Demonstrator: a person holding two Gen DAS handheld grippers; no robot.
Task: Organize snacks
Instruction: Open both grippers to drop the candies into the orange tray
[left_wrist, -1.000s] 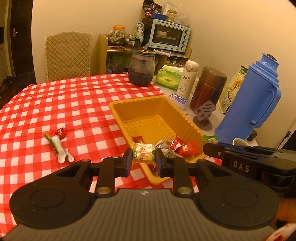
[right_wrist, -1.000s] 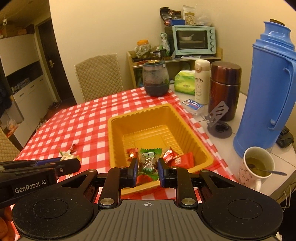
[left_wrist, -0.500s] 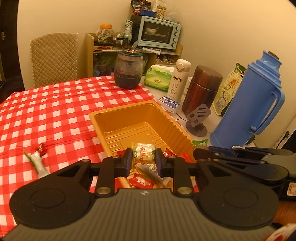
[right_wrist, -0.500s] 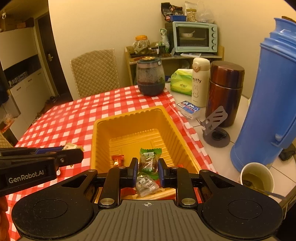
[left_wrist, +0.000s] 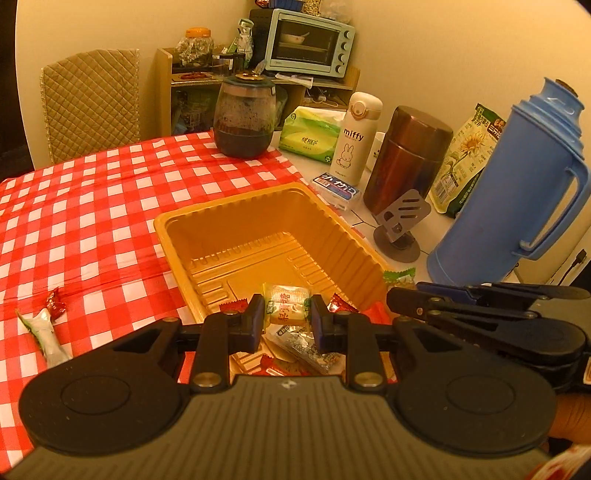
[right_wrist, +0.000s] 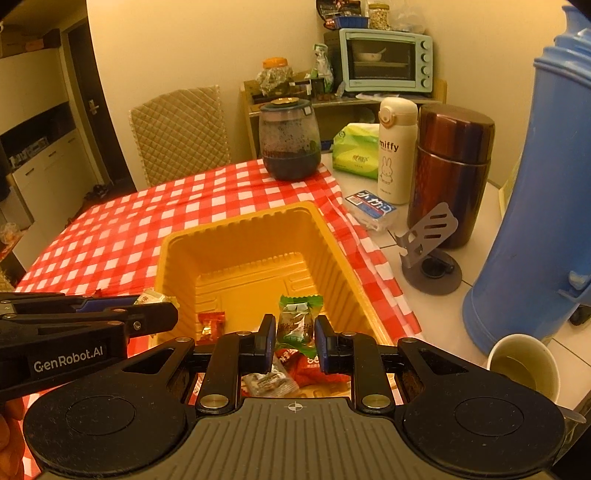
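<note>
The left gripper (left_wrist: 287, 314) pinches a pale yellow wrapped candy (left_wrist: 286, 304) printed with red characters, held over the near end of the yellow tray (left_wrist: 236, 225). The right gripper (right_wrist: 294, 334), beside it, clamps a green-wrapped candy (right_wrist: 298, 321) above the same tray, where red packets (right_wrist: 211, 324) already lie. Its neighbour's side reads "GenRobot.AI". On the checked tablecloth (left_wrist: 92, 192) left of the tray lie a red sweet (left_wrist: 54, 302) and a green-white wrapper (left_wrist: 46, 336). Beyond stands a white "miffy" bottle (left_wrist: 356, 138).

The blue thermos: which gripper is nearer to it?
Right. The right gripper hangs over the yellow tray's thermos-side half; the left gripper sits farther from the blue thermos.
</note>
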